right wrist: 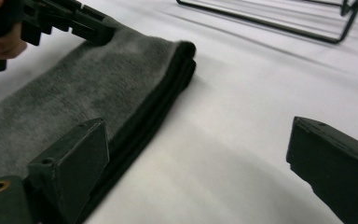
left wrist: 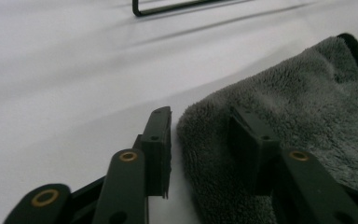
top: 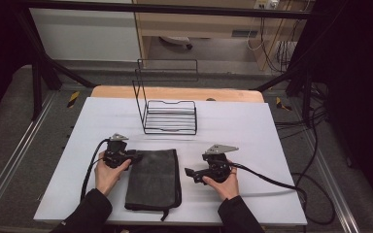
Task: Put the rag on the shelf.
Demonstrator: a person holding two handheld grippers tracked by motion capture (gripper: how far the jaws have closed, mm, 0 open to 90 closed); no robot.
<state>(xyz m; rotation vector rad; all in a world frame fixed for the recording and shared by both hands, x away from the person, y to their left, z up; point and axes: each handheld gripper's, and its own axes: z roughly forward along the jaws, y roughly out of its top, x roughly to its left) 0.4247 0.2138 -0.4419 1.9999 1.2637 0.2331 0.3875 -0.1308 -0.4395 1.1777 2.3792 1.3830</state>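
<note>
A folded dark grey towel (top: 154, 178) lies flat on the white counter (top: 252, 126), between the 2 grippers and nearer the person than the black wire rack (top: 170, 115). The left gripper (left wrist: 200, 140) has its jaws parted around the towel's far left corner, 1 jaw on the bare counter and the other over the pile, not pinching yet. The right gripper (right wrist: 196, 154) stands just beside the towel's right edge with jaws wide open and nothing between them.

The risk, as I judge it, is a partial catch: the towel is stacked in several layers, so a jaw closing on the top ply alone would peel the fold apart. A shallow bite could also slip off.

The towel is plush, matte microfibre with a stitched black border; the rack is thin, rigid wire.
</note>
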